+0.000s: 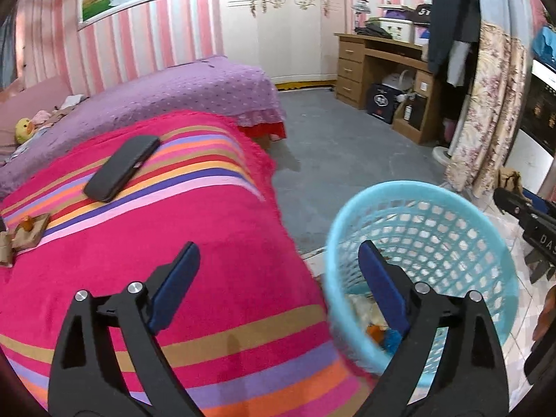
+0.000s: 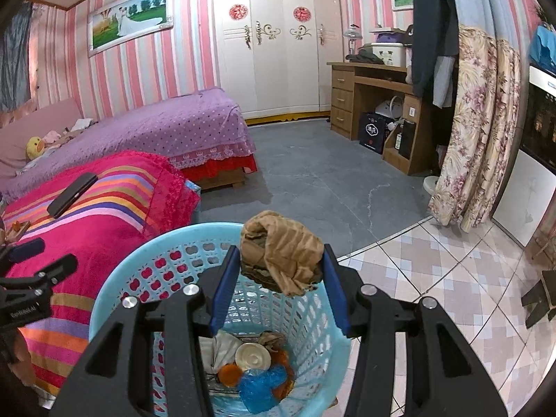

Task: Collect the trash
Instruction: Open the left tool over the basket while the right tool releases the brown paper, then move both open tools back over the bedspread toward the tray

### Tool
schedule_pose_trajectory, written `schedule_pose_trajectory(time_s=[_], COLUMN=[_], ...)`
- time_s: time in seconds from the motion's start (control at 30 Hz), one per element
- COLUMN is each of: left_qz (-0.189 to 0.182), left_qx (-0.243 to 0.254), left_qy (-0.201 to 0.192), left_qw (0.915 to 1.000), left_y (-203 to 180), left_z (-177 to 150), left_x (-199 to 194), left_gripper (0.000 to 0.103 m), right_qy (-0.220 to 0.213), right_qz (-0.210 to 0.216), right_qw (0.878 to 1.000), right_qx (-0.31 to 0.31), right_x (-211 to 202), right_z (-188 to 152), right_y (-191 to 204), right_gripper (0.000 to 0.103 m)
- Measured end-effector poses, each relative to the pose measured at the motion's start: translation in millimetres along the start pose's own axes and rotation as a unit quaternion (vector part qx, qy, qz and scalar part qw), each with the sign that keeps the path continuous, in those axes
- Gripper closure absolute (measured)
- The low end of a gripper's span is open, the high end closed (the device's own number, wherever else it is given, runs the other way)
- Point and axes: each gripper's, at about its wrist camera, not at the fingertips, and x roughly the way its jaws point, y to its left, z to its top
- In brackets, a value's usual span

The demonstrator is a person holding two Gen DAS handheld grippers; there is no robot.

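Home bedroom: purple dotted bedspread on a bed [image 2: 180, 121], white ornate wardrobe [image 2: 278, 41], wooden drawer desk [image 2: 351, 93], pink striped wallpaper [image 2: 194, 34], framed wedding photo [image 2: 130, 19].

Your left wrist camera looks forward and down from close above the striped blanket [image 1: 208, 243], with the blue basket [image 1: 500, 243] at its right. Your right wrist camera sits right over that basket [image 2: 114, 285], facing the same way. Both share the bed [image 2: 173, 121], wardrobe [image 1: 278, 34] and desk [image 2: 365, 83].
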Motion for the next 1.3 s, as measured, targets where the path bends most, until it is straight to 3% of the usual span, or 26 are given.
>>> schedule_pose_trajectory(time_s=[0.1,0.3,0.53,0.9,1.3], left_qz=[0.015,0.021,0.036,0.098,0.184], left_qx=[-0.001,-0.016,-0.019,-0.048,-0.107], left_qy=[-0.004,-0.009,-0.027,-0.031,-0.015], left_qw=[0.9999,0.9996,0.9988,0.9936,0.9769], left_y=[15.5,45.4,81.4,187.4,314.0], left_z=[-3.2,-3.8,-5.5,-10.4,-32.8], left_x=[-3.3,-12.8,-31.6,-53.3,-49.4], left_gripper=[0.011,0.009,0.006,0.006,0.006], right_qy=[0.001,0.005,-0.001,-0.018,-0.005], right_qz=[-0.003,-0.023,-0.023,0.035,0.091], right_qw=[1.0,1.0,1.0,0.999,0.994], right_qx=[-0.004,-0.009,0.008,0.005,-0.058], right_x=[1.2,2.8,1.6,5.2,16.0], right_z=[2.4,4.8,12.5,24.3,11.8], right_y=[3.3,20.8,42.7,125.1,242.9], right_gripper=[0.051,0.019,0.009,0.006,0.006])
